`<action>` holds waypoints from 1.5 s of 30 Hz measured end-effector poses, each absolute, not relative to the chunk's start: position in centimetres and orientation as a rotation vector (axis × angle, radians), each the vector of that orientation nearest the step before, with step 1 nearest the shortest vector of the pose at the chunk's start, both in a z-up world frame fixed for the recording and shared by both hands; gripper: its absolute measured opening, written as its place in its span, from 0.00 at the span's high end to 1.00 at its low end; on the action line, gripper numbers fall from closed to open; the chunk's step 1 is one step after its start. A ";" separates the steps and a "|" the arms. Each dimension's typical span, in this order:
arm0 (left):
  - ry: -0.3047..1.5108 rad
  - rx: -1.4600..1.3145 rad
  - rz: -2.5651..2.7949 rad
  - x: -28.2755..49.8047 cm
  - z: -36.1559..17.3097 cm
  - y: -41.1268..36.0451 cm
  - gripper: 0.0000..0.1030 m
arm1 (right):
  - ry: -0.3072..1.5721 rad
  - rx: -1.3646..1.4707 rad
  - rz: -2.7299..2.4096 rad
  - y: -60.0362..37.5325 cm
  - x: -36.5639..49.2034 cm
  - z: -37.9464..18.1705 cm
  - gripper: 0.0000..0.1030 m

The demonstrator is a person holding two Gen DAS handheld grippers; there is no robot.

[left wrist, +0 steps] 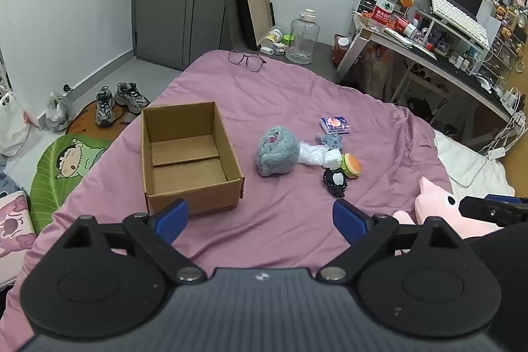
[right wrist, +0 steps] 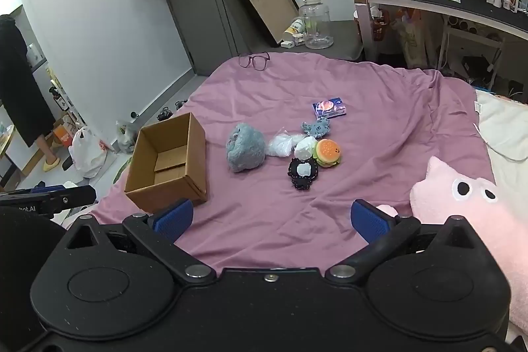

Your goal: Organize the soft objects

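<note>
On the left of the purple blanket sits a brown cardboard box with nothing in it. The left gripper hangs over the blanket just in front of the box. Its blue fingers are spread wide apart and hold nothing and touch nothing.

To the right of the box lies a fluffy grey-blue toy. Next to it is a little pile of soft things: a white crinkly bag, a small grey plush, a burger toy and a black and white plush. They lie close together, and some touch. A small blue packet lies just behind them.

The right gripper is wide open too, with only blanket between its fingers. A big pink plush lies at the far right, near the right finger
</note>
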State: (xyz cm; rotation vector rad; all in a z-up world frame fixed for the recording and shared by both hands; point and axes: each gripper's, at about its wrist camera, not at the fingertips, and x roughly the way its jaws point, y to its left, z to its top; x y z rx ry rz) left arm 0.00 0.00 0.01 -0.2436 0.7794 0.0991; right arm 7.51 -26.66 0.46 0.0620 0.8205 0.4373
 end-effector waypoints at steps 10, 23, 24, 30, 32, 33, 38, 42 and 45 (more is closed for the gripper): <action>0.774 -0.236 0.101 0.0 0.0 0.0 0.09 | 0.827 0.056 0.429 -26.6 7.6 0.4 0.00; 0.773 -0.233 0.104 0.0 0.0 -0.1 0.09 | 0.826 0.031 0.425 -26.3 7.6 0.0 0.00; 0.774 -0.234 0.103 0.0 0.0 -0.1 0.09 | 0.826 0.030 0.426 -26.3 7.6 0.0 0.00; 0.773 -0.234 0.103 0.0 0.2 0.0 0.09 | 0.826 0.016 0.420 -26.1 7.5 -0.1 0.00; 0.773 -0.234 0.104 0.0 0.2 0.0 0.09 | 0.825 0.010 0.413 -26.0 7.4 -0.2 0.00; 0.772 -0.233 0.105 0.0 0.2 -0.1 0.09 | 0.824 0.005 0.411 -26.0 7.3 -0.2 0.00; 0.772 -0.232 0.103 0.0 0.2 0.0 0.09 | 0.823 -0.002 0.408 -25.9 7.2 -0.3 0.00; 0.772 -0.235 0.102 0.0 0.2 0.0 0.09 | 0.821 -0.009 0.397 -26.1 7.1 -0.4 0.00; 0.778 -0.237 0.103 0.1 0.4 0.0 0.09 | 0.822 -0.009 0.395 -26.2 7.1 -0.4 0.00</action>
